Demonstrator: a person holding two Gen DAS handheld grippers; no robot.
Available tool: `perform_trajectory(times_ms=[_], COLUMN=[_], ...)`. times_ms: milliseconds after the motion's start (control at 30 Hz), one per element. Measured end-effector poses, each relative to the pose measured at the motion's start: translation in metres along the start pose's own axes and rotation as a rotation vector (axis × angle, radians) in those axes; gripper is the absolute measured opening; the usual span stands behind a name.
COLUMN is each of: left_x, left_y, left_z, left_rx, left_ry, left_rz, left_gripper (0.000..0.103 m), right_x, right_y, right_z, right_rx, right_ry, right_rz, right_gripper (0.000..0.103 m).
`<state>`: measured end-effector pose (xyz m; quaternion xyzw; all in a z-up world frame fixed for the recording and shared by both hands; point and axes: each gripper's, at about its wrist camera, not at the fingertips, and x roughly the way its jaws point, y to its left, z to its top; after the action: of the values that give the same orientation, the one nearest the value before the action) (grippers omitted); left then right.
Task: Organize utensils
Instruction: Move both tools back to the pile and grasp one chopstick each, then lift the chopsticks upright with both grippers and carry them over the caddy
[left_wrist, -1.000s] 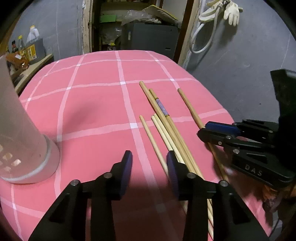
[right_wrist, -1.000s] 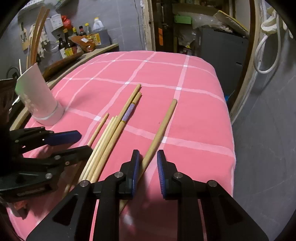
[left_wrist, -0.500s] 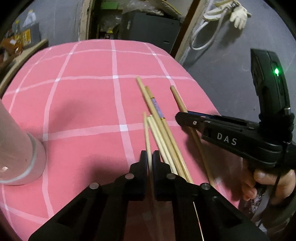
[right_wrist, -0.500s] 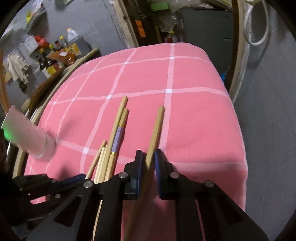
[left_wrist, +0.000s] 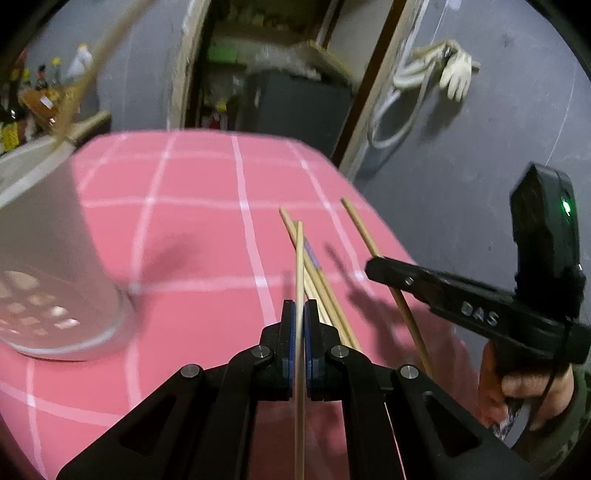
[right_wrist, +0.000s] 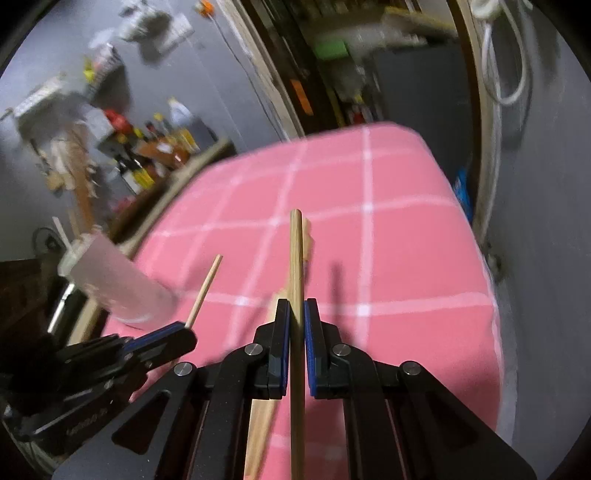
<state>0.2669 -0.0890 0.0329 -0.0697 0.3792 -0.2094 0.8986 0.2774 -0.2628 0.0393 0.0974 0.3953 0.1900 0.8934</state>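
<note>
Gripping thin chopstick (left_wrist: 299, 266), left gripper (left_wrist: 300, 347) had jaws clamped on it, stick lifted off pink checked tablecloth (left_wrist: 192, 236). Right gripper (right_wrist: 296, 350) clamped thicker chopstick (right_wrist: 295, 258), also raised above cloth. Remaining chopsticks (left_wrist: 325, 291) lay bundled on cloth just right of left jaws. White perforated utensil holder (left_wrist: 48, 258) stood on cloth at left, well apart from bundle. Hand (left_wrist: 524, 391) on right gripper's handle visible.

Dim indoor light falls from above onto the pink checked cloth-covered worktop (left_wrist: 192, 236), casting soft dark shadows beside the thin wooden sticks (left_wrist: 325, 291), while motion blur smears the grey walls and cluttered shelf, and fisheye distortion bends every edge into black corners.
</note>
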Motion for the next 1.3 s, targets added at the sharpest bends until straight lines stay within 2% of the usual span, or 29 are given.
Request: perform_trajectory(times_ms=[133, 300, 633, 767, 1000, 1133, 1300], left_x=[-0.028, -0.063, -0.137, -0.158, -0.181, -0.197, -0.205], left_y=[0.005, 0.005, 0.033, 0.064, 0.128, 0.158, 0.188], left_z=[0.001, 0.005, 0.026, 0.039, 0.057, 0.065, 0.069], left_rx=[-0.015, -0.003, -0.015, -0.061, -0.134, -0.173, -0.205], left_ry=[-0.129, -0.276, -0.509, -0.572, -0.67, -0.751, -0.837], left_rz=[-0.014, -0.024, 0.018, 0.048, 0.104, 0.15, 0.211], left_gripper=[0.002, 0.002, 0.002, 0.002, 0.002, 0.002, 0.002], right_x=[-0.028, -0.05, -0.066, -0.058, -0.032, -0.027, -0.026], right_y=[0.024, 0.058, 0.112, 0.135, 0.167, 0.183, 0.196], right_z=[-0.005, -0.006, 0.019, 0.034, 0.056, 0.065, 0.067], right_rx=[-0.049, -0.108, -0.18, -0.184, -0.156, -0.166, -0.175], right_ry=[-0.167, -0.329, -0.546, -0.603, -0.653, -0.748, -0.896], right_rz=[0.042, 0.114, 0.214, 0.273, 0.345, 0.356, 0.315], right_gripper=[0.006, 0.006, 0.006, 0.006, 0.006, 0.006, 0.006])
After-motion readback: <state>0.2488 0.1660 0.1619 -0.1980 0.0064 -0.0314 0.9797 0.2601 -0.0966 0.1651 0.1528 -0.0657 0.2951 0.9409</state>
